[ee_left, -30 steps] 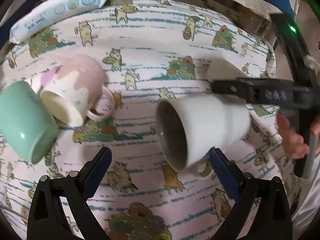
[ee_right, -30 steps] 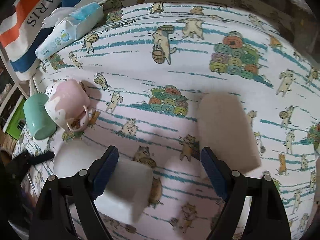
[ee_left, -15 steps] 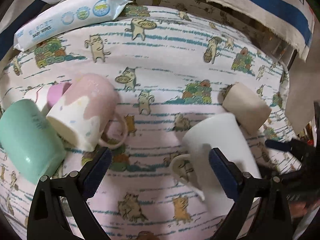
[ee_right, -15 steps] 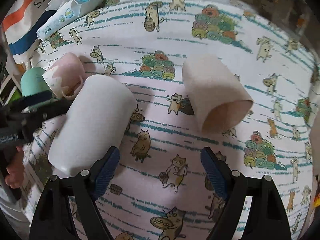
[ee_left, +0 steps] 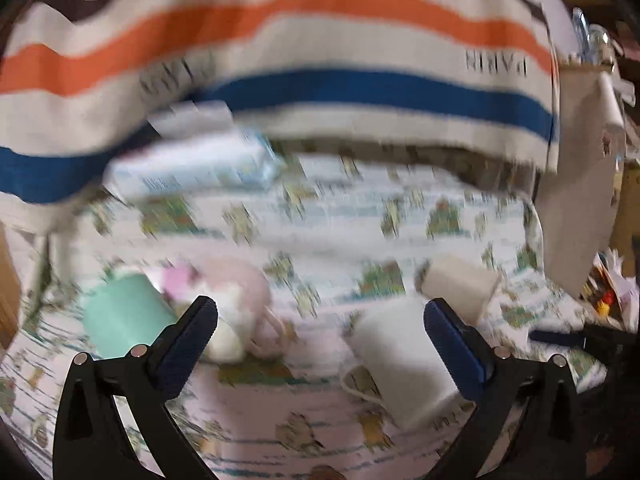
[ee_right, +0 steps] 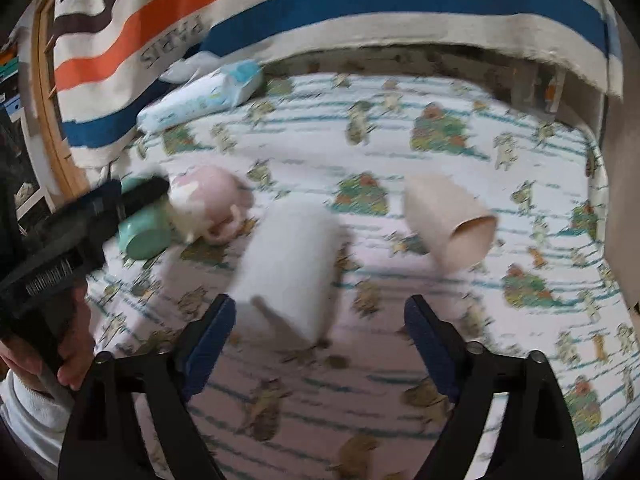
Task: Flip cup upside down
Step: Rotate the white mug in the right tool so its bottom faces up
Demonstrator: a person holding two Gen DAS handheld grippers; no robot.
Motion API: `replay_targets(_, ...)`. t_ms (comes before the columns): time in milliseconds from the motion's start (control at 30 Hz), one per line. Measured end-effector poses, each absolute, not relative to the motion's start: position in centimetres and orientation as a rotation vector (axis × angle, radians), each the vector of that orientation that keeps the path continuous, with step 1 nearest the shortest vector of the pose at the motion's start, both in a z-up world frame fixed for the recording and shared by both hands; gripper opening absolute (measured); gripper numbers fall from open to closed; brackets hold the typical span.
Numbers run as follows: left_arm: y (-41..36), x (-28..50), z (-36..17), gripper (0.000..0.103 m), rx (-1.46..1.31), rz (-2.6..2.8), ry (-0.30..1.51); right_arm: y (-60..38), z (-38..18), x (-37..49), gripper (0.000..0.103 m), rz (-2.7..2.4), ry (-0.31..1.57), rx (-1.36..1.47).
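Note:
A white mug (ee_left: 400, 356) stands upside down on the cat-print cloth, its handle toward the left gripper; it also shows in the right wrist view (ee_right: 292, 268). My left gripper (ee_left: 320, 332) is open and empty, drawn back from the mug. My right gripper (ee_right: 320, 320) is open and empty, just in front of the mug, not touching it. A beige cup (ee_right: 448, 224) stands upside down to the right, also in the left wrist view (ee_left: 460, 284). Both views are blurred by motion.
A pink mug (ee_right: 208, 204) and a green cup (ee_right: 144, 232) sit upside down at the left, touching each other. A pack of baby wipes (ee_right: 204, 96) lies at the back by a striped towel (ee_right: 320, 8). The left gripper's body (ee_right: 72, 236) shows at the left.
Both grippers have pulled back and up from the white mug, and the views tilted up toward the striped towel. The mug stands free, rim down, where earlier it was held and turned.

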State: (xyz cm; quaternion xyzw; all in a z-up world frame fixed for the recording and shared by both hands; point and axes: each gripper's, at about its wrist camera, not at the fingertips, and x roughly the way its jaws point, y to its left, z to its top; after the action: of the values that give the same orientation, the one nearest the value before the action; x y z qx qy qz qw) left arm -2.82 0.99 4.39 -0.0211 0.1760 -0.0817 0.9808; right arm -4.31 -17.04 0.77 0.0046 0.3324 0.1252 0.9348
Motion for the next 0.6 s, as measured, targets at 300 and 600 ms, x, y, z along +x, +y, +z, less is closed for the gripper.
replay_targets(300,4.0,-2.2,4.0,0.103,-0.162,-0.109,0.329,-12.1,-2.9,-2.2,0.094,0.182,0.773,-0.106)
replay_targets(600,4.5,-2.6,3.6,0.103,-0.206,-0.100,0.347,-10.7,-4.7,0.6,0.094,0.109,0.831,-0.117)
